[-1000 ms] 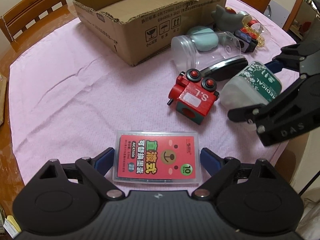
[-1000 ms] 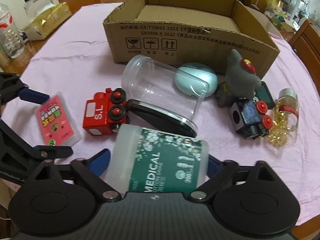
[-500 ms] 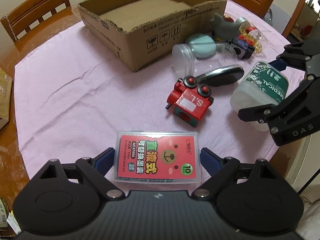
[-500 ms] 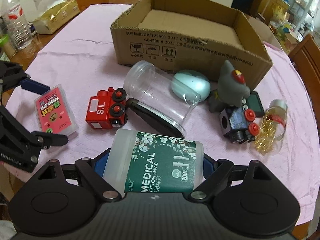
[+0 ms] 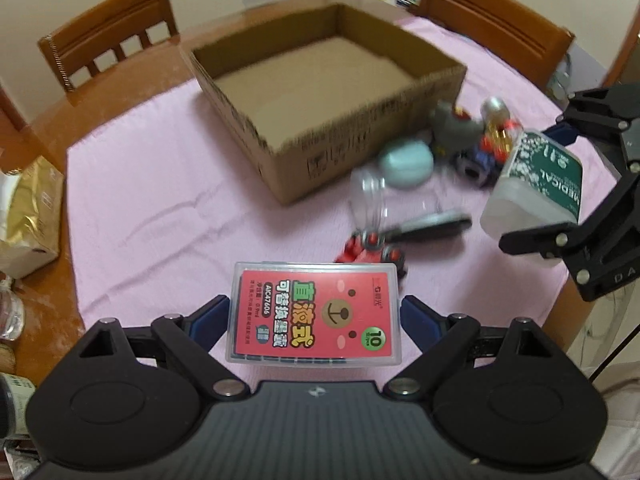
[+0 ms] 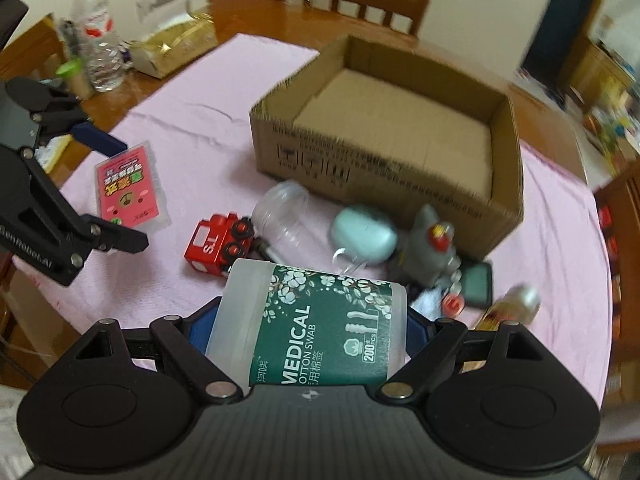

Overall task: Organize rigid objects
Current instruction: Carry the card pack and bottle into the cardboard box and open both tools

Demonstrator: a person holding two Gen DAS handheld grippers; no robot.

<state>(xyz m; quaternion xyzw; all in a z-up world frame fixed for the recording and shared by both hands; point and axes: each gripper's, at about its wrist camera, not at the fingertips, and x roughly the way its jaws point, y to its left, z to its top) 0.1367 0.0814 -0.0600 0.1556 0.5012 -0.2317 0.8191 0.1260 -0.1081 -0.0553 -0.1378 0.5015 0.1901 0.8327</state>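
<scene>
The red refill case [image 5: 316, 316] is clamped flat between the blue pads of the left gripper [image 5: 316, 318], clear of the pink cloth [image 5: 160, 200]. The cotton swab tub [image 6: 310, 330] is gripped on its side by the jaws of the right gripper [image 6: 308, 332], likewise raised above the counter. In the left wrist view the tub is seen at far right; in the right wrist view the case is seen at left.

Beyond both jaws, an open cardboard box [image 5: 328, 152] is seen with nothing inside. Between jaws and box lie a red toy train [image 6: 218, 246], a clear jar [image 6: 282, 214] on its side, a mint-green case [image 6: 364, 236], a grey figure [image 6: 430, 248] and a blue toy, blurred.

The counter is covered by the pink cloth; wooden chairs [image 5: 108, 36] stand at its far side. A gold packet [image 6: 174, 44] and a water bottle [image 6: 98, 36] rest at far left.
</scene>
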